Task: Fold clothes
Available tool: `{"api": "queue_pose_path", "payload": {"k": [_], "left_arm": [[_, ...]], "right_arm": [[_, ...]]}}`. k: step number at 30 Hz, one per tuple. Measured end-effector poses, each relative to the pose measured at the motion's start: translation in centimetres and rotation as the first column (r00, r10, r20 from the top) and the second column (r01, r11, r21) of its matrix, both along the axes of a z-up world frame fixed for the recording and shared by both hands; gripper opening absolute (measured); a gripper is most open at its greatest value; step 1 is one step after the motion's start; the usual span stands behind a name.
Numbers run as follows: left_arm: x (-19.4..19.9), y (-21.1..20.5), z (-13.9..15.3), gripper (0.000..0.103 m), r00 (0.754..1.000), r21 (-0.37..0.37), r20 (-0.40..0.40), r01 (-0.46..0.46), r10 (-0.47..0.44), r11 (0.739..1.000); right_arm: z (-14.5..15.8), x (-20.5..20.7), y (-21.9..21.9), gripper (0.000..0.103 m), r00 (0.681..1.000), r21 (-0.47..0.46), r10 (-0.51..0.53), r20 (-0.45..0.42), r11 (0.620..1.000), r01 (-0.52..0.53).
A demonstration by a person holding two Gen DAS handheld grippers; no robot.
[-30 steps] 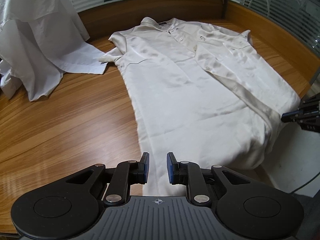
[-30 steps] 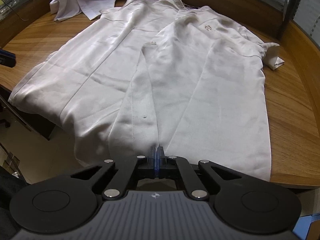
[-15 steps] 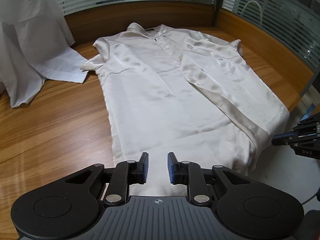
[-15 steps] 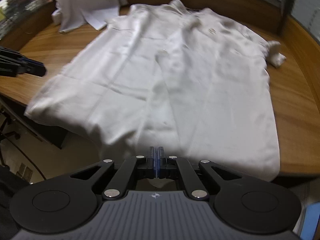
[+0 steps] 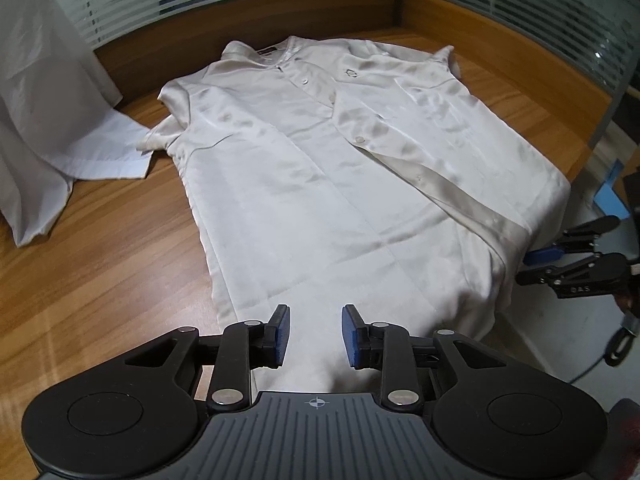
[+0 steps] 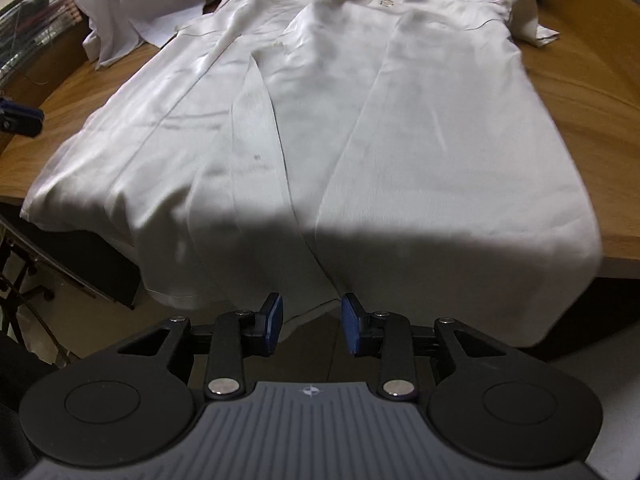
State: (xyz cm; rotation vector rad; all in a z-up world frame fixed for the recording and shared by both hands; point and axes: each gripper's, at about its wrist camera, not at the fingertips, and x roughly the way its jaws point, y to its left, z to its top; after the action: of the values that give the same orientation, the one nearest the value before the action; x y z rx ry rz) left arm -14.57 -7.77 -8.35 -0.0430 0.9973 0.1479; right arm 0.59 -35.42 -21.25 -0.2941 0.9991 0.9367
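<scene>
where glass partitions (image 5: 520, 4) curve, wooden table (image 5: 80, 272) bears cream shirt (image 5: 320, 168).

The cream shirt (image 6: 360, 128) is softened by motion blur in the right wrist view, and its hem drops past the table edge (image 6: 624, 256), where shadow hides the cloth. Whether the hem sits between the opening jaws of the right gripper (image 6: 311, 322) cannot be told. The white garment (image 5: 44, 92) is cut off by the left edge of the left wrist view. The small emblem (image 5: 351, 74) on the chest is too small to read.
</scene>
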Motion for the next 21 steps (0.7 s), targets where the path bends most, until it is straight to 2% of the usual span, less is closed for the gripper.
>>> {"api": "queue_pose_path", "payload": {"k": [2, 7, 11, 14, 21], "left_arm": [[0.2, -0.2, 0.2, 0.032, 1.000, 0.010, -0.004, 0.006, -0.006, 1.000], [0.5, -0.8, 0.6, 0.032, 1.000, 0.033, -0.015, 0.028, -0.027, 0.999], [0.9, -1.3, 0.6, 0.032, 0.999, 0.048, -0.023, 0.050, -0.049, 0.998], [1.2, -1.8, 0.7, 0.033, 0.997, 0.057, -0.028, 0.067, -0.065, 0.996], [1.8, -2.6, 0.8, 0.035, 0.995, 0.073, -0.033, 0.092, -0.090, 0.993]], "right_arm": [[-0.8, 0.2, 0.0, 0.043, 1.000, 0.015, 0.013, 0.016, 1.000, -0.014], [-2.0, 0.5, -0.2, 0.048, 0.998, 0.086, 0.056, 0.032, 0.995, -0.058], [-2.8, 1.2, -0.5, 0.061, 0.995, 0.119, 0.094, 0.025, 0.988, -0.096], [-3.6, 1.8, -0.7, 0.062, 0.995, 0.141, 0.097, -0.012, 0.985, -0.095], [-4.4, 2.5, -2.1, 0.059, 0.981, 0.324, 0.072, -0.181, 0.946, -0.010]]}}
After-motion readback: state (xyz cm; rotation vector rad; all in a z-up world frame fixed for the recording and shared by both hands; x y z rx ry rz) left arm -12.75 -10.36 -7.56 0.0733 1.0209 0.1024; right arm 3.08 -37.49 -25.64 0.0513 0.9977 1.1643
